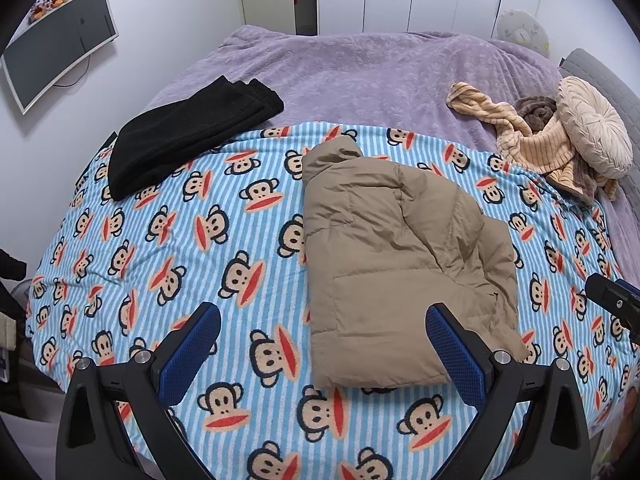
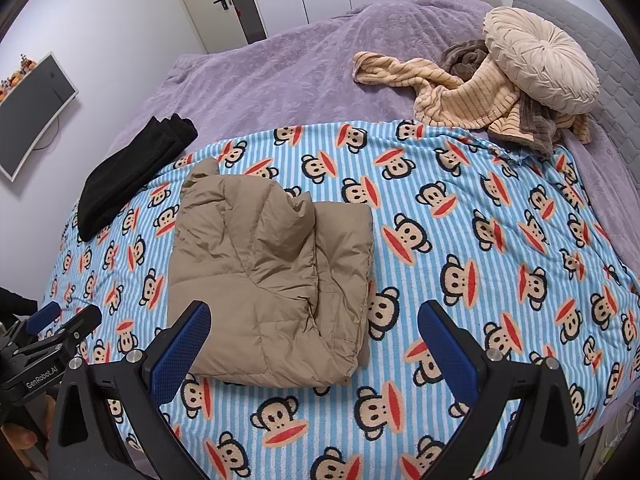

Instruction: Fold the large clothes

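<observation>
Just ahead of the left gripper (image 1: 323, 322), a tan puffer jacket (image 1: 396, 260) lies folded into a compact bundle on the monkey-print blanket (image 1: 192, 240). Its near edge sits just past the right-hand blue pad, so it's ahead and a bit right of the gap. Jaws are spread wide with nothing between them except blanket.

Same deal with the right gripper (image 2: 314, 322): wide open, holding nothing. From there the jacket (image 2: 268, 272) sits ahead and to the left, its near corner right by the left-hand pad, though I can't tell if it's actually touching.

Further out past the left jaws, up and to the left, there's a folded black garment (image 1: 180, 136) where the blanket meets the purple bedspread (image 1: 360, 76). Far right is a heap of beige striped fabric (image 1: 532, 136) with a round cream cushion (image 1: 596, 132) resting on it.
</observation>
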Demonstrator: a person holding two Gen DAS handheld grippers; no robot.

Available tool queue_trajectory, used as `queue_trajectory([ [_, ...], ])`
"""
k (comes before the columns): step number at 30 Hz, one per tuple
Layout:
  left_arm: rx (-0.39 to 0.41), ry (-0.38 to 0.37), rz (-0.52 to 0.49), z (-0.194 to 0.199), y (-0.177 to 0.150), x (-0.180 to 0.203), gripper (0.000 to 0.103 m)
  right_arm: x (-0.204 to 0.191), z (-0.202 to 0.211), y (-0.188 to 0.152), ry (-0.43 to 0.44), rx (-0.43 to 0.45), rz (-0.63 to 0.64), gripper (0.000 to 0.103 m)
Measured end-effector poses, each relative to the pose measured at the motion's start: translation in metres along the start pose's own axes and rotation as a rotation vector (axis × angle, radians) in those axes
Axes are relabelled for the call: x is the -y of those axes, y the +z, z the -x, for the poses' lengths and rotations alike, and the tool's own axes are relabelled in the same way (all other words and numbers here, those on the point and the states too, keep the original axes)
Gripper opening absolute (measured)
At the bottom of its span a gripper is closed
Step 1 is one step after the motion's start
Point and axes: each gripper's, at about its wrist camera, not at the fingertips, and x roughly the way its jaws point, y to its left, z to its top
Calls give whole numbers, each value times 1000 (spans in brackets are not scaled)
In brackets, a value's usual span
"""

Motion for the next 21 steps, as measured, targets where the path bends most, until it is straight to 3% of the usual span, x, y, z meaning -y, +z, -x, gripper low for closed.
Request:
queue_trajectory([
  [21, -4, 2, -1, -1, 2, 0, 102, 0, 0, 2, 1, -1, 0, 103],
])
